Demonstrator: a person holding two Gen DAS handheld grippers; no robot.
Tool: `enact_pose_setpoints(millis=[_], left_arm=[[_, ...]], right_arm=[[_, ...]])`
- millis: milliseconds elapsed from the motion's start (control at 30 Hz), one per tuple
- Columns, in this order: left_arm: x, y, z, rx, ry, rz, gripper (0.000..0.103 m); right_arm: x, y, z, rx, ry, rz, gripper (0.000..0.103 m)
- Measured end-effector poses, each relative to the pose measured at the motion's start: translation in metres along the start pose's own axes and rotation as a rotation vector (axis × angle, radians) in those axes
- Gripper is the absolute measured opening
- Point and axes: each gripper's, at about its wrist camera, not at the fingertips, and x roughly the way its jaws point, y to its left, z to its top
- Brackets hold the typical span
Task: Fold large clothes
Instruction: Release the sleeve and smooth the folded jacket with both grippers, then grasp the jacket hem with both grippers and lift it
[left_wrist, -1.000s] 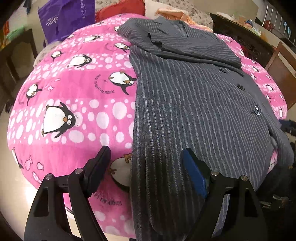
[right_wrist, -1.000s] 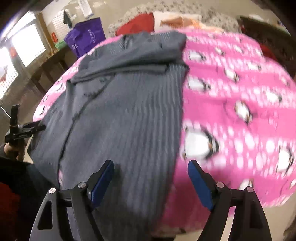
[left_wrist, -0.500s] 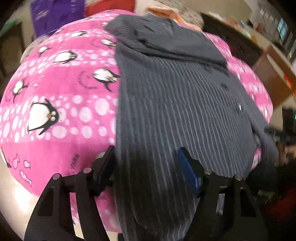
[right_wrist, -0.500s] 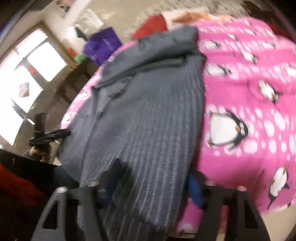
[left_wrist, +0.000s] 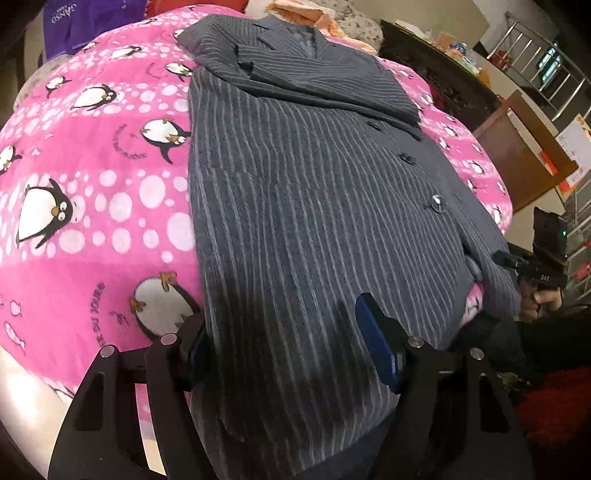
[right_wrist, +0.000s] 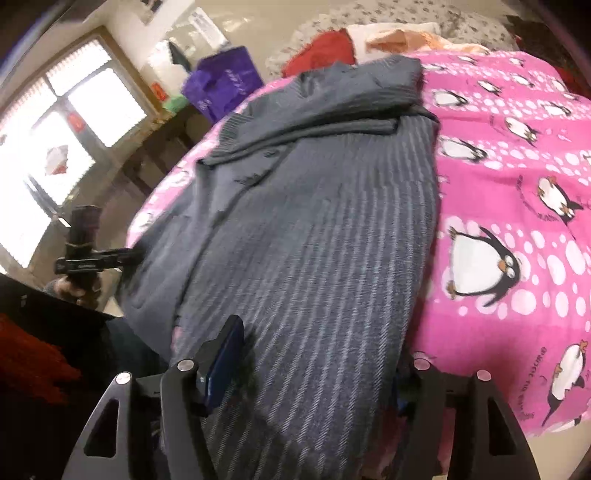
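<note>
A dark grey pinstriped jacket (left_wrist: 306, 192) lies flat on a pink penguin-print blanket (left_wrist: 92, 177), collar at the far end, hem hanging over the near edge. It also shows in the right wrist view (right_wrist: 314, 229). My left gripper (left_wrist: 284, 350) is open, its jaws straddling the jacket's near left hem. My right gripper (right_wrist: 314, 369) is open, its jaws straddling the near hem at the other side; its right finger is partly hidden by cloth. Each gripper shows in the other's view, at the right edge (left_wrist: 532, 266) and at the left (right_wrist: 96, 258).
A purple bag (right_wrist: 221, 85), red cloth (right_wrist: 325, 51) and orange cloth (left_wrist: 306, 18) lie beyond the blanket. Dark wooden furniture (left_wrist: 509, 140) stands at the right. A bright window (right_wrist: 55, 129) is on the left. Red knit fabric (right_wrist: 26, 369) is close by me.
Both grippers have moved forward onto the jacket's near hem; the cloth now sits between the open jaws of each. The jacket itself has not shifted.
</note>
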Motion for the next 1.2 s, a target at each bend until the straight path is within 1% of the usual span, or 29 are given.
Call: enact_pose_setpoints(millis=[33, 67, 100, 133, 167, 200, 267, 300, 367, 433, 500, 533, 600, 700, 867, 967, 1067, 1200], left_arm=[[-0.002, 0.001, 0.001, 0.007, -0.006, 0.009, 0.069], [-0.004, 0.005, 0.003, -0.001, -0.027, 0.042, 0.067], [-0.005, 0.009, 0.004, -0.019, -0.042, 0.063, 0.062], [-0.005, 0.015, 0.004, -0.050, -0.056, 0.076, 0.059], [-0.004, 0.019, 0.005, -0.074, -0.061, 0.068, 0.055], [-0.003, 0.018, 0.005, -0.072, -0.058, 0.062, 0.055], [0.001, 0.004, 0.002, 0.001, -0.009, 0.021, 0.055], [0.003, -0.004, 0.000, 0.044, 0.012, 0.017, 0.055], [0.008, -0.012, -0.001, 0.114, 0.038, 0.054, 0.055], [0.010, -0.009, 0.002, 0.095, 0.035, 0.050, 0.056], [0.012, -0.009, 0.006, 0.066, 0.025, 0.052, 0.057], [0.013, -0.011, 0.007, 0.064, 0.022, 0.060, 0.059], [0.015, -0.017, 0.005, 0.074, 0.014, 0.071, 0.067], [0.016, -0.018, 0.000, 0.085, -0.003, 0.082, 0.067], [0.018, -0.017, 0.000, 0.075, -0.015, 0.088, 0.067], [0.021, -0.023, 0.000, 0.096, -0.010, 0.139, 0.067], [0.024, -0.027, -0.002, 0.107, -0.012, 0.167, 0.068], [0.023, -0.025, -0.001, 0.096, -0.017, 0.156, 0.069]], right_arm=[[-0.001, 0.000, 0.000, -0.008, -0.013, 0.014, 0.065], [0.000, -0.001, -0.001, -0.006, -0.015, 0.017, 0.063], [0.002, -0.003, -0.001, -0.001, -0.009, 0.016, 0.062], [0.004, -0.006, -0.002, 0.006, -0.003, 0.015, 0.061], [0.005, -0.007, -0.002, 0.011, -0.005, 0.018, 0.060], [0.004, -0.006, -0.002, 0.011, -0.008, 0.022, 0.058], [-0.001, -0.002, 0.000, -0.005, -0.005, 0.060, 0.055], [-0.003, 0.000, 0.001, -0.016, -0.003, 0.087, 0.054], [-0.001, 0.000, 0.000, -0.021, 0.011, 0.093, 0.054], [0.006, -0.002, 0.001, -0.020, 0.030, 0.085, 0.051], [0.009, 0.000, 0.006, -0.014, 0.011, 0.085, 0.050], [0.009, 0.004, 0.011, -0.014, -0.013, 0.095, 0.050], [0.012, 0.011, 0.016, -0.032, -0.022, 0.096, 0.050], [0.028, 0.013, 0.012, -0.055, 0.043, 0.051, 0.050], [0.029, 0.014, 0.010, -0.065, 0.045, 0.034, 0.050], [0.032, 0.015, 0.011, -0.063, 0.054, 0.019, 0.052], [0.033, 0.017, 0.012, -0.062, 0.059, 0.007, 0.054], [0.035, 0.019, 0.012, -0.059, 0.064, 0.006, 0.058]])
